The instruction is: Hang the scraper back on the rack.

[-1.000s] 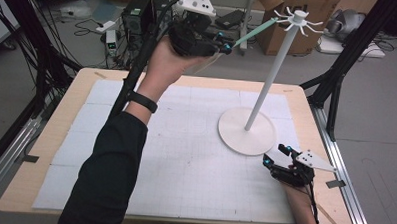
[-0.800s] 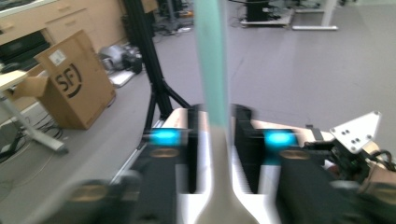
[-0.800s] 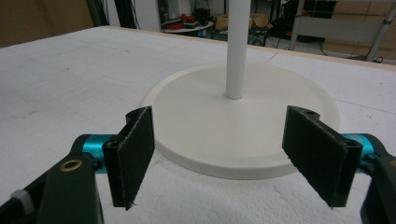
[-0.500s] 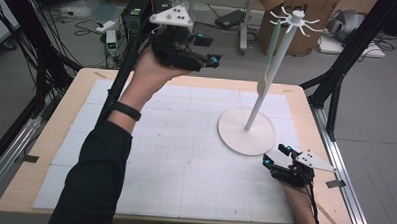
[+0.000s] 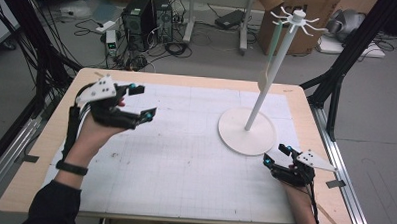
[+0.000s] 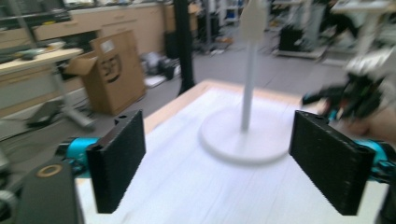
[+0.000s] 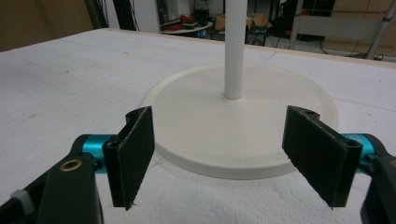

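A white stand with a round base (image 5: 235, 138) and a tall pole (image 5: 267, 79) rises at the table's right, with hooks at its top (image 5: 296, 16). From one hook a pale green utensil (image 5: 270, 54) hangs beside the pole. My left gripper (image 5: 142, 101) hovers over the mat's left part, far from the stand. Its jaws have just been opening and are open with nothing between them. Its own view is blurred and shows the pole (image 6: 249, 93) and base (image 6: 243, 140) ahead. My right gripper (image 5: 275, 153) rests open by the base (image 7: 243, 130), nothing between its pads (image 7: 135, 154).
A white gridded mat (image 5: 185, 156) covers the wooden table (image 5: 45, 151). Black frame struts (image 5: 337, 82) stand at the right and left sides. Beyond the far edge are a computer tower (image 5: 140, 15), cables and a cardboard box (image 5: 299, 25).
The left hand let go of the green utensil up by the hooks, then dropped down and left over the mat with its jaws opened wide. The right gripper stayed put.
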A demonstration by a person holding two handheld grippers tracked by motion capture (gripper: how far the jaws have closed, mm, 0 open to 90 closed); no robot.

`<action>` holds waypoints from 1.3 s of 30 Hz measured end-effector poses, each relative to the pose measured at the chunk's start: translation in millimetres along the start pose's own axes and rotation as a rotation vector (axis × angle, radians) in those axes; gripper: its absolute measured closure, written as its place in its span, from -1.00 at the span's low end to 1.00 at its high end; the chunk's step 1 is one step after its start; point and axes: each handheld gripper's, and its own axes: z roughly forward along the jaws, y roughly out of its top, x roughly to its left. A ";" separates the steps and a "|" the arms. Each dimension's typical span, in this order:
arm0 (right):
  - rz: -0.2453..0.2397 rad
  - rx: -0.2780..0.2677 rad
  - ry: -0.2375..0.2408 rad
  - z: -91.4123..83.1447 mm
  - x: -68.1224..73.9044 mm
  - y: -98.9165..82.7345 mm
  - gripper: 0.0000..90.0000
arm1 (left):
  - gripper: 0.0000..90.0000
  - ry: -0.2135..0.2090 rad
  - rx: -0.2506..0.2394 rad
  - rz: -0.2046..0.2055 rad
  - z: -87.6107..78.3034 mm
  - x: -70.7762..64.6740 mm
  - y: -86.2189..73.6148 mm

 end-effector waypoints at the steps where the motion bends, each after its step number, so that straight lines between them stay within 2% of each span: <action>1: -0.001 0.003 -0.001 -0.2 0.2 0.0 -0.45 | -0.63 0.009 0.012 0.007 -5.4 -1.5 -11.7; 4: -0.002 0.004 -0.001 0.1 1.0 0.0 -0.45 | -0.63 0.009 -0.007 -0.021 -21.5 -4.5 -45.9; 8: -0.009 0.004 -0.003 0.0 1.0 -0.1 -0.45 | -0.64 0.044 -0.014 -0.055 -40.8 -6.1 -82.5; 15: -0.010 0.002 -0.006 0.2 1.4 -0.1 -0.45 | -0.64 0.077 -0.010 -0.099 -61.3 -8.6 -118.3; 19: -0.011 0.003 -0.006 0.1 1.2 -0.1 -0.45 | -0.64 0.080 -0.010 -0.113 -65.5 -8.6 -129.9; 24: -0.012 0.003 -0.005 0.2 1.3 -0.1 -0.45 | -0.65 0.087 -0.002 -0.123 -69.1 -7.3 -136.5; 30: -0.011 0.004 -0.004 0.2 1.1 -0.1 -0.45 | -0.65 0.106 0.035 -0.099 -72.4 -7.2 -141.2; 32: -0.010 0.004 -0.003 0.1 1.0 0.0 -0.45 | -0.65 0.104 0.027 -0.101 -74.6 -6.4 -142.7; 36: 0.002 0.006 -0.003 -0.4 0.9 -0.1 -0.45 | -0.65 0.137 0.051 -0.109 -83.3 -0.5 -148.3; 39: -0.013 0.002 -0.003 -0.1 1.2 -0.2 -0.46 | -0.65 0.159 0.058 -0.135 -92.8 5.6 -155.9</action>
